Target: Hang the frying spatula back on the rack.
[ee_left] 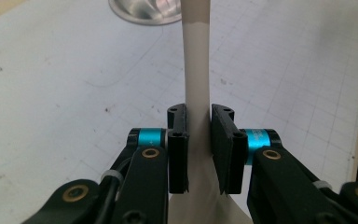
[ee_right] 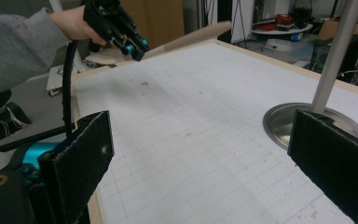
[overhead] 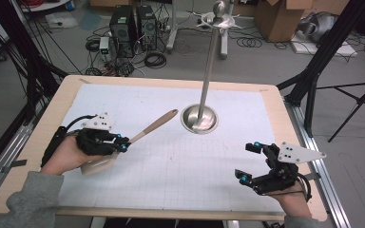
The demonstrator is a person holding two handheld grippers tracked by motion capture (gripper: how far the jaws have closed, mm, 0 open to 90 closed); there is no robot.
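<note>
My left gripper (overhead: 123,145) clamps a wooden spatula (overhead: 145,130) by its handle, left of the metal stand (overhead: 199,118); my right gripper (overhead: 248,164) gapes wide, empty, above the desk (overhead: 171,164).

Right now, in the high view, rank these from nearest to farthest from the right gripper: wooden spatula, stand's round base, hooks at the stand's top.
1. Round base, up-left of the right gripper.
2. Wooden spatula, far left, clamped in the left gripper.
3. Hooks, top of the pole.
</note>
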